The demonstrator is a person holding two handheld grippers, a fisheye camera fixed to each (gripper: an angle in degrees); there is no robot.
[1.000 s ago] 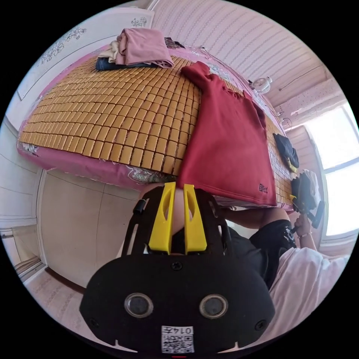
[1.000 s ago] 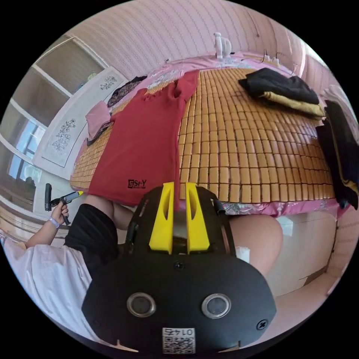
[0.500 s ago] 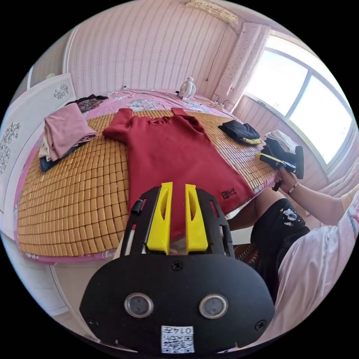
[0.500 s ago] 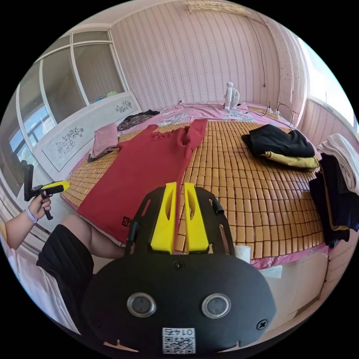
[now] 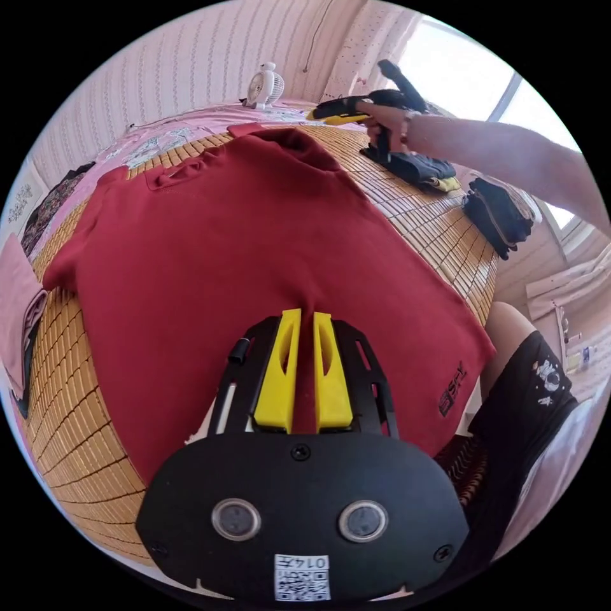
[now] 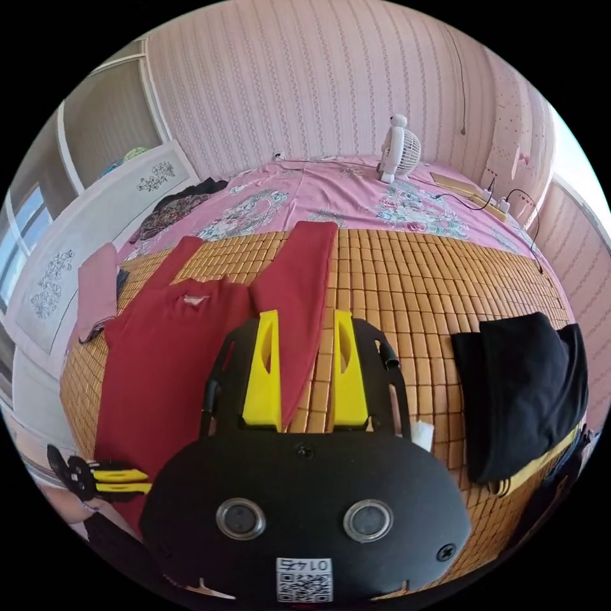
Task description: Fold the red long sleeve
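Observation:
The red long sleeve (image 5: 254, 223) lies spread flat, front down, on a bamboo mat, its hem at the near bed edge. My left gripper (image 5: 306, 313) is shut, its tips low over the shirt's lower body, where a small crease runs up from them; whether they touch I cannot tell. In the right gripper view the left gripper (image 6: 147, 482) sits by the hem of the shirt (image 6: 165, 369). My right gripper (image 6: 306, 312) is open, its jaws astride the lower part of the straight sleeve (image 6: 305, 267). In the left gripper view a hand holds the right gripper (image 5: 321, 116) beyond the shoulder.
The bamboo mat (image 6: 407, 280) covers a pink-sheeted bed. Folded black and yellow clothes (image 6: 522, 388) lie to the right, and a pink folded pile (image 6: 95, 293) to the left by a white headboard (image 6: 57, 273). A small fan (image 6: 398, 149) stands at the back. The person's leg in black shorts (image 5: 528, 394) is at the bed edge.
Both grippers have moved from the bed edge forward over the shirt. The right one reached to the far sleeve and its jaws opened. The left stays shut.

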